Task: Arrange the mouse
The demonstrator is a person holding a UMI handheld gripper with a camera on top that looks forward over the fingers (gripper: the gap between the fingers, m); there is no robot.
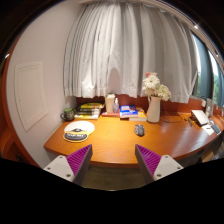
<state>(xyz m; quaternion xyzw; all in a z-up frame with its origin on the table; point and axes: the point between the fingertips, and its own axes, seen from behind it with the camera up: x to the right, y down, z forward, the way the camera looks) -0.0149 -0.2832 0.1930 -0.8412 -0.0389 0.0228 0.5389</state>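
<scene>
Dark mouse (139, 129) lies beyond open gripper (114, 160).

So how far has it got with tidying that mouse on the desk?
Nothing looks done yet. The mouse lies on the wooden desk, well beyond the fingers, near the vase of flowers. In hand: the gripper is open and empty, facing the desk from a distance. Left: approach the mouse, grasp it and set it in its place, which cannot be told from this view.

The gripper (113, 160) hangs level, fingers spread wide, holding nothing.
</scene>
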